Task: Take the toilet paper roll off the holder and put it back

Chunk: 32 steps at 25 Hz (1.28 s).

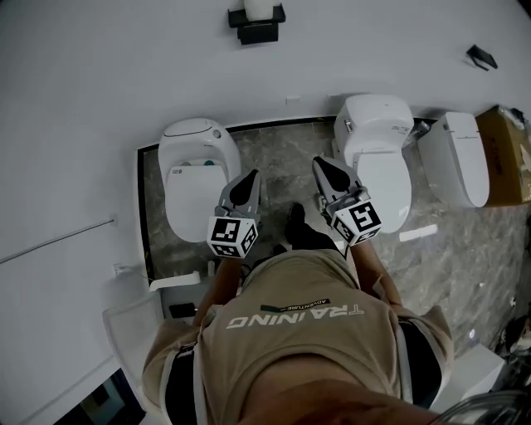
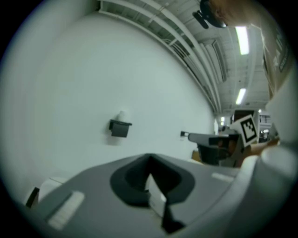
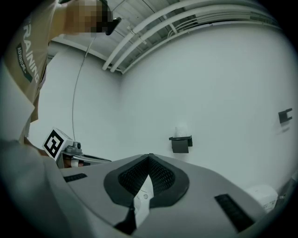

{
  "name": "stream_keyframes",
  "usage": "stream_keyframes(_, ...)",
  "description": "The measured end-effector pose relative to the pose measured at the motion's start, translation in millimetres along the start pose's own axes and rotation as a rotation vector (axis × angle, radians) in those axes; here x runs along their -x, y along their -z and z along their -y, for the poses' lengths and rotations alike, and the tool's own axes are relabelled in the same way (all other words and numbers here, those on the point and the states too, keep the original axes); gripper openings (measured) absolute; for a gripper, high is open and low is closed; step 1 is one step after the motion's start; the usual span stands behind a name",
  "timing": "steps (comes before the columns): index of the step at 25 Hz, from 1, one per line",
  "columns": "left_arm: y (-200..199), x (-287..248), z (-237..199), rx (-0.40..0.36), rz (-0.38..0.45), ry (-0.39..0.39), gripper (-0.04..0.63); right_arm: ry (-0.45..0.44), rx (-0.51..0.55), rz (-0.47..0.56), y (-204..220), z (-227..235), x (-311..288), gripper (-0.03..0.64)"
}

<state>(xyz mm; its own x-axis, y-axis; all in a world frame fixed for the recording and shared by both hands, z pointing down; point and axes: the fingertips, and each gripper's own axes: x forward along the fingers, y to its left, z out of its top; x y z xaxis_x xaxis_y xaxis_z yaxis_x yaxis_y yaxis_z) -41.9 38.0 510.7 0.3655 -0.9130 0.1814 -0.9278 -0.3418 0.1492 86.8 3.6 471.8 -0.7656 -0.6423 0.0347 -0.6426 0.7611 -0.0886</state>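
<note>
Toilet paper roll (image 1: 258, 7): it showed as a white shape on top of the black holder (image 1: 259, 31), fixed to the white wall (image 1: 99, 75) directly ahead of me, and I had not yet touched it. The left tongs (image 1: 249, 183) and the right tongs (image 1: 323, 168) were both held low and close to my body, side by side, well apart from the roll. Each gripper view showed its jaws clenched tip to tip with nothing between them. The roll sat a little left of centre in the left gripper view and a little right of centre in the right one.

The step in hand, as I judged it, was the reach. To do it well I needed to release the jaws of the working tongs before arriving, not at the roll. I would bring them in level so that the roll lay centred between the pads. Two toilets (image 1: 195, 174) stood between me and the wall, so I expected to lean in over them. The roll looked soft, so a light squeeze across its sides seemed right. I judged that a straight lift would clear the holder without a snag.
</note>
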Motion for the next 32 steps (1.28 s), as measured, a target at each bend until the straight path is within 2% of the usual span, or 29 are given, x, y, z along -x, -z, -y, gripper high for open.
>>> stream_keyframes(8, -35.3, -52.0, -32.8, -0.052, -0.03, -0.041, -0.002, -0.043, -0.031, 0.057, -11.5, 52.2, -69.8, 0.012)
stream_keyframes(10, -40.7, -67.4, -42.3, -0.037, -0.028, -0.058, -0.002, -0.069, 0.001, 0.045, -10.8, 58.0, -84.2, 0.012)
stream_keyframes(13, -49.6, -91.6, -49.1, 0.024, -0.004, -0.079, -0.002, -0.127, 0.071, -0.003, -3.0, 62.9, -100.7, 0.012)
stream_keyframes(15, -54.9, -105.7, -52.1, 0.04, 0.01, -0.089, -0.002, -0.158, 0.052, -0.015, 0.5, 69.6, -112.7, 0.012)
stream_keyframes(19, -54.7, -125.8, -62.7, 0.023, 0.006, -0.099, -0.002, -0.178, 0.033, 0.0, 1.5, 84.5, -138.0, 0.012)
stream_keyframes(23, -57.1, -140.5, -80.5, 0.059, 0.009, -0.122, -0.002, -0.194, 0.031, -0.016, -0.3, 94.1, -154.9, 0.012)
stream_keyframes(28, -69.0, -166.7, -100.3, 0.026, 0.003, -0.092, -0.002, -0.188, 0.086, -0.047, -1.7, 110.2, -187.2, 0.012)
stream_keyframes(32, -75.3, -193.2, -125.7, 0.023, 0.014, -0.046, -0.002, -0.145, 0.081, -0.045, -5.4, 121.1, -215.3, 0.012)
